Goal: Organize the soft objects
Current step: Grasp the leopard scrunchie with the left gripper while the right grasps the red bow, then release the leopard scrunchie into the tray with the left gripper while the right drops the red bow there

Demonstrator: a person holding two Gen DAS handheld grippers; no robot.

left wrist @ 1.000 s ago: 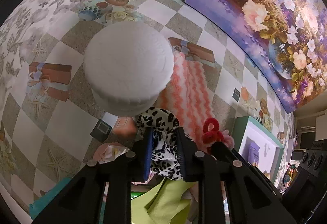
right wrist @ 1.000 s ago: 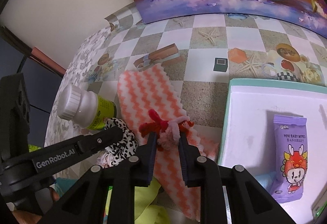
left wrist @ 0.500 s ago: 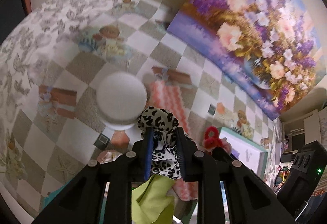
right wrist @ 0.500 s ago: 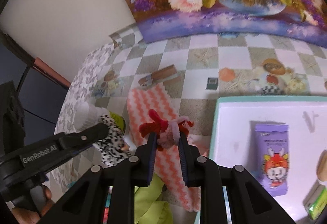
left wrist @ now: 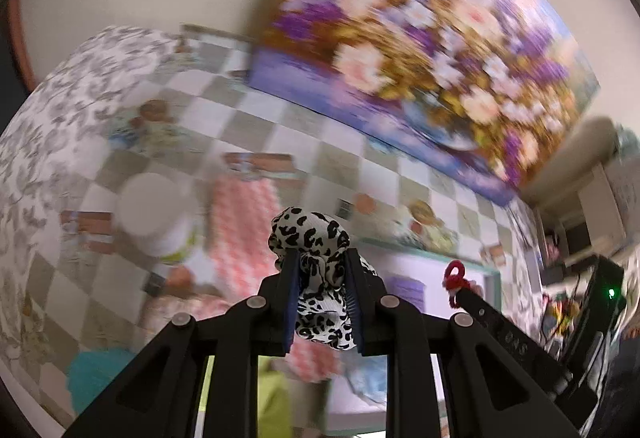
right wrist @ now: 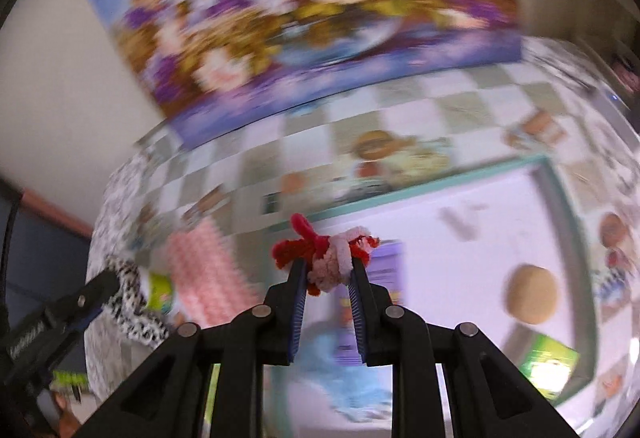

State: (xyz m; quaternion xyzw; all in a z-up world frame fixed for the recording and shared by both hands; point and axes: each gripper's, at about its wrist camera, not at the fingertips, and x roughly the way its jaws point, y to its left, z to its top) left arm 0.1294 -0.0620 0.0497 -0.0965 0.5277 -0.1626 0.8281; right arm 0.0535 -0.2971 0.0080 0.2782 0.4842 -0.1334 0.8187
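Observation:
My left gripper [left wrist: 320, 270] is shut on a black-and-white leopard-print scrunchie [left wrist: 310, 238] and holds it high above the table. My right gripper [right wrist: 326, 266] is shut on a red and pink fuzzy pipe-cleaner toy [right wrist: 324, 252], held above the white tray [right wrist: 460, 198] with the teal rim. The left gripper and its scrunchie [right wrist: 132, 302] show at the left of the right wrist view. The red toy [left wrist: 454, 276] shows at the right of the left wrist view. An orange zigzag cloth [left wrist: 244, 214] lies on the table below. Both views are blurred.
A white-capped bottle [left wrist: 156, 210] stands left of the orange cloth. The tray holds a purple wipes packet [right wrist: 384, 266], a tan round thing [right wrist: 530, 294], a green box [right wrist: 548, 362] and a light blue cloth [right wrist: 340, 370]. A flower painting [left wrist: 420, 38] leans on the wall. Green and teal cloths [left wrist: 276, 398] lie near.
Both grippers have risen well above the table with their loads and swung right toward the tray. The bottle and orange cloth now look smaller and further away.

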